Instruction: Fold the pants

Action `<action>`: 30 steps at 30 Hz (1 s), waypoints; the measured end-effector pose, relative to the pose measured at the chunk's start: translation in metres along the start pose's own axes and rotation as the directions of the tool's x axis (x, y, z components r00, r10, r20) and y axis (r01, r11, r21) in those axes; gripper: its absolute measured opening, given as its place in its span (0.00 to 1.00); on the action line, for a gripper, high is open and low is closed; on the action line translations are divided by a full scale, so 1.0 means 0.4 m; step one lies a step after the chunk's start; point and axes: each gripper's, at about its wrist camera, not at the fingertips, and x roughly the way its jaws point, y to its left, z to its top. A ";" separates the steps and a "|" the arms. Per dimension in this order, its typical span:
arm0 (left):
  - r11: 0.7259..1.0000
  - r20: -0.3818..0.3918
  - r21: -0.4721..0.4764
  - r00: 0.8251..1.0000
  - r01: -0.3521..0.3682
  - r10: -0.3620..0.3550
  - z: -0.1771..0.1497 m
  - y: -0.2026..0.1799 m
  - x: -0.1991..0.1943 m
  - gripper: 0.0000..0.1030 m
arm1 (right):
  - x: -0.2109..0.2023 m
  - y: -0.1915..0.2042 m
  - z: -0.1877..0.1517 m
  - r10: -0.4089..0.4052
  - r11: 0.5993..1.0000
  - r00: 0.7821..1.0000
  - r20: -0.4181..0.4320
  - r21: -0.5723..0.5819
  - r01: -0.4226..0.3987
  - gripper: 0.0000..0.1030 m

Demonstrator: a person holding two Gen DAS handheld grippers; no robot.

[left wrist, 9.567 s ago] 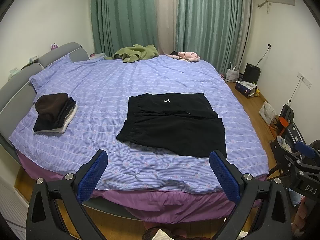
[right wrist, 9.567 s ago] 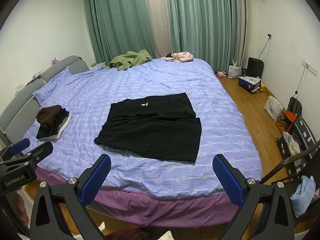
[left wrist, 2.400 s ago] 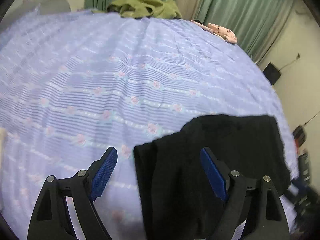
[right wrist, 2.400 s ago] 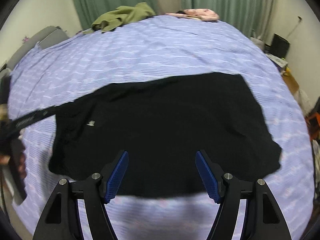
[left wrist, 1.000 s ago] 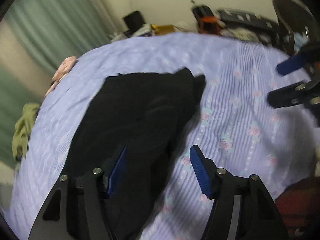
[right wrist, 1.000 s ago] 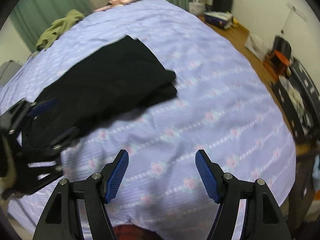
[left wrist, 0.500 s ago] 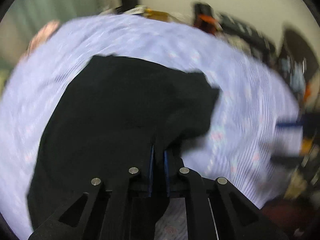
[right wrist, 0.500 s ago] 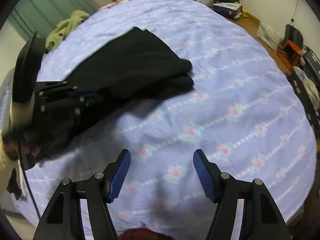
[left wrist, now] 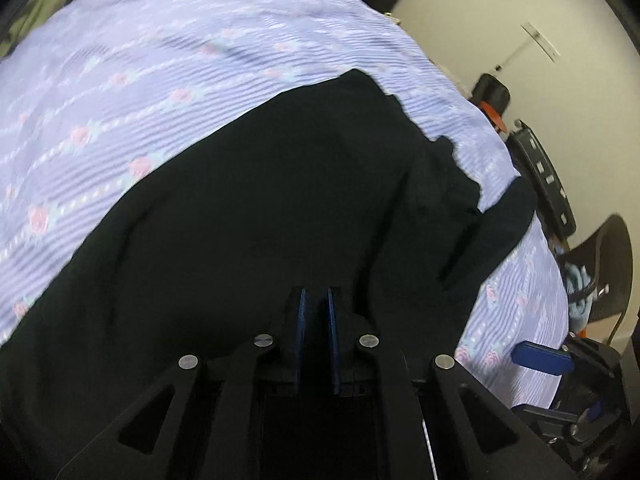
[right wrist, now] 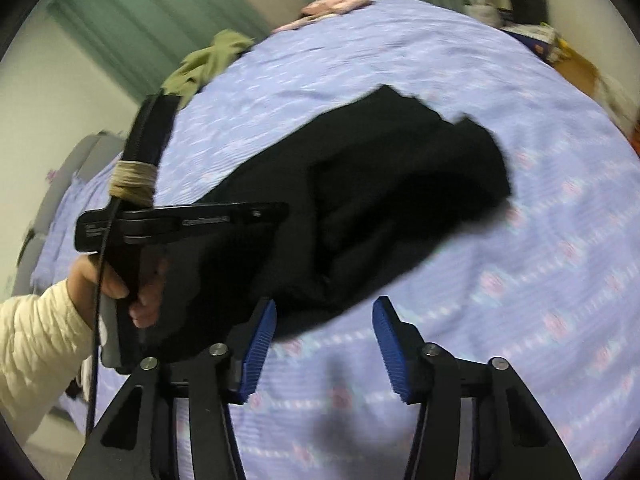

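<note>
The black pants (left wrist: 248, 208) lie partly folded on the lilac bedspread (left wrist: 120, 80). My left gripper (left wrist: 317, 304) is shut on the near edge of the pants, blue pads pressed on the black cloth. In the right wrist view the pants (right wrist: 380, 200) lie bunched in the middle of the bed, and the left gripper's body (right wrist: 184, 220) reaches in from the left, held by a hand in a cream sleeve. My right gripper (right wrist: 324, 344) is open and empty, just above the bedspread at the pants' near edge.
A green garment (right wrist: 204, 64) and a pink one (right wrist: 336, 2) lie at the bed's far end by green curtains. The right gripper's blue pad (left wrist: 542, 356) shows at the bed's right edge, where a black chair (left wrist: 612, 264) stands.
My left gripper stays shut on the pants' edge and has pulled the cloth nearer. My right gripper has come closer to the pants and remains open.
</note>
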 end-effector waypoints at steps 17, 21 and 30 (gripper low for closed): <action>0.999 0.049 -0.014 0.998 0.040 -0.039 -0.064 -0.018 -0.068 0.14 | 0.220 -0.032 0.060 0.238 0.970 0.949 -0.207 0.090 -0.224 0.12; 0.996 0.061 0.062 0.995 0.070 -0.074 -0.079 -0.090 -0.088 0.20 | 0.103 -0.029 0.007 0.206 0.977 0.965 -0.162 0.093 -0.193 0.10; 0.970 -0.063 0.196 0.989 0.145 -0.135 -0.150 -0.263 -0.002 0.26 | 0.019 -0.045 -0.199 0.119 0.969 0.964 -0.240 0.240 -0.060 0.06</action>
